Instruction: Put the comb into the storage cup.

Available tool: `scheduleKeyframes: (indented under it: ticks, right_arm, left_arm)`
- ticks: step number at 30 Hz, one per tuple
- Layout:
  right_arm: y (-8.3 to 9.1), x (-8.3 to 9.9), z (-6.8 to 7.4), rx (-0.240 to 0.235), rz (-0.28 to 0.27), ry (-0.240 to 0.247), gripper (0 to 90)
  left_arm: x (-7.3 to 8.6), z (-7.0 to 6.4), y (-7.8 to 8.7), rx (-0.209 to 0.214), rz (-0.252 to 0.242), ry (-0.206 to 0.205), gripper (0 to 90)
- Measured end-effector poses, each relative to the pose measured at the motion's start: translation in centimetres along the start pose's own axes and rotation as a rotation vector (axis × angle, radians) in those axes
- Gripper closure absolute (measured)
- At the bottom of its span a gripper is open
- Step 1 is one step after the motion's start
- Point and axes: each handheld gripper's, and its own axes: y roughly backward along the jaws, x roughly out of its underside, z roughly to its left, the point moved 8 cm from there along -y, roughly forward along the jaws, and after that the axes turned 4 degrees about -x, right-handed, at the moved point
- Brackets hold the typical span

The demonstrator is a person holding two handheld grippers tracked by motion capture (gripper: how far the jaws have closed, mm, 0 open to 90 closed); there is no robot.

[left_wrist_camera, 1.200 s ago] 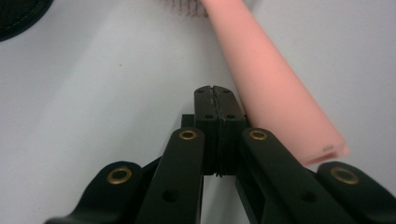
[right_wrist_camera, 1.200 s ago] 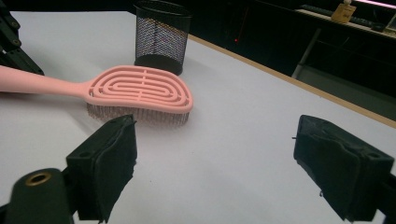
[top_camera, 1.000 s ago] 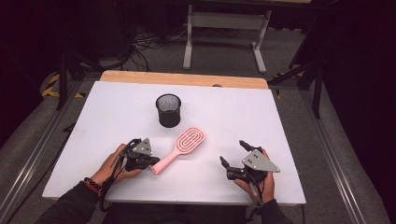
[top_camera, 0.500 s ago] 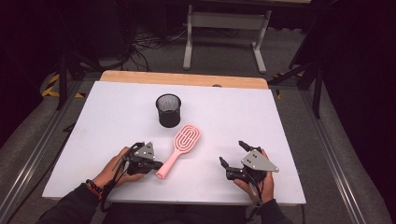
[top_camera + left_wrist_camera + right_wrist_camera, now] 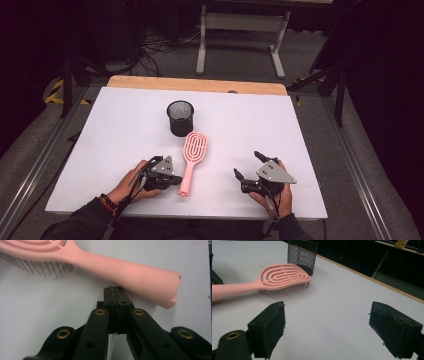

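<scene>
The white table [image 5: 300,150] carries a black mesh cup [image 5: 180,117], and just in front of the cup lies the pink hairbrush [image 5: 192,160], bristles down. The left gripper [image 5: 175,180] is clenched on nothing, its tips pressed against the brush handle's end. The right gripper [image 5: 246,165], well apart from the brush, rests spread wide.
</scene>
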Motion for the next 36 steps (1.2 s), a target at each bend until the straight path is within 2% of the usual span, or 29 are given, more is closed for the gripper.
scheduleKeyframes:
  ticks: [4,9,13,17,18,23,25,26,29,33,34,36]
  right_arm:
    - [-0.1,0.1,0.1,-0.003,0.004,-0.003,14.1]
    - [-0.2,0.1,0.1,-0.003,0.006,-0.001,14.1]
    - [-0.2,0.1,0.2,-0.006,0.011,0.001,14.1]
    - [-0.3,0.1,0.2,-0.008,0.015,0.0,14.1]
    - [-0.3,0.1,0.3,-0.008,0.015,0.001,14.1]
    - [-0.4,0.2,0.4,-0.012,0.022,0.005,14.1]
    - [-0.4,0.2,0.4,-0.015,0.025,0.005,14.1]
    - [-0.5,0.2,0.5,-0.016,0.027,0.007,14.1]
    - [-0.5,0.2,0.5,-0.018,0.026,0.002,14.1]
    - [-0.6,0.1,0.6,-0.019,0.034,-0.006,14.1]
    - [-0.6,0.1,0.6,-0.019,0.036,-0.01,14.1]
    - [-0.6,0.0,0.6,-0.026,0.046,-0.031,14.1]
  left_arm:
    - [-0.7,-0.3,-0.7,-0.004,-0.013,-0.02,88.6]
    - [-1.2,-0.4,-1.2,-0.011,-0.021,-0.016,88.4]
    - [-1.9,-0.4,-1.7,-0.021,-0.038,-0.029,88.3]
    - [-2.4,-0.4,-2.2,-0.029,-0.045,-0.015,88.3]
    - [-2.5,-0.3,-2.4,-0.029,-0.05,-0.028,88.3]
    - [-2.8,-0.4,-2.6,-0.034,-0.054,-0.023,87.7]
    - [-2.8,-0.4,-2.6,-0.035,-0.054,-0.026,85.9]
    - [-2.7,-0.4,-2.4,-0.035,-0.052,-0.014,84.6]
    - [-2.5,-0.4,-2.1,-0.041,-0.053,-0.038,83.6]
    - [-1.8,-0.2,-1.0,-0.073,-0.042,-0.067,81.3]
    - [-1.5,-0.2,-0.5,-0.075,-0.043,-0.06,81.1]
    - [-1.0,0.1,0.5,-0.083,-0.066,-0.072,80.2]
